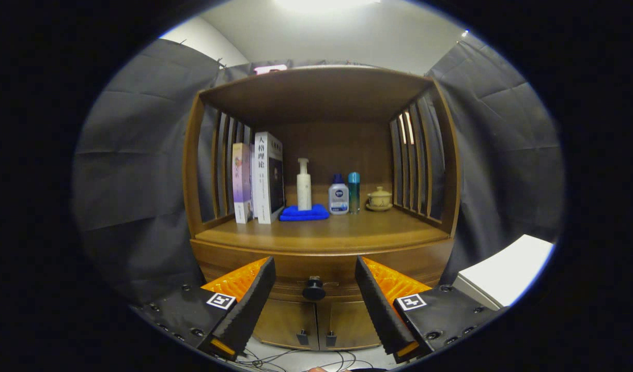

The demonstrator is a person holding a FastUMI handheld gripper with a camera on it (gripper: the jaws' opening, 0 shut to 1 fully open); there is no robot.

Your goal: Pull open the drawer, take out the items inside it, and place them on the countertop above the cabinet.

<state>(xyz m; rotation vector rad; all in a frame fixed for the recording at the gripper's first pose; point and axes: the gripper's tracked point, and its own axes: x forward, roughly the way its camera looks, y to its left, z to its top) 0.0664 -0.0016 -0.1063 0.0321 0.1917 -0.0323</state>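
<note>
Wooden cabinet (321, 258), drawer (316, 281) shut. Tongs (314, 281) released, jaws spread either side of the dark knob (314, 289), lined up to grip and pull.

Wooden cabinet (321, 243) standing against dark cloth wall, open shelf bay above, slatted sides. Drawer (316, 268) shut, flush with cabinet front, just under countertop (321, 232). Round dark knob (314, 289) at drawer's centre, seen between fingers of gripper (314, 274), which are spread wide, apart from knob. Drawer contents hidden. Countertop smooth brown wood, front strip bare. Two small doors (316, 323) below drawer, closed, each with dark pull.
</note>
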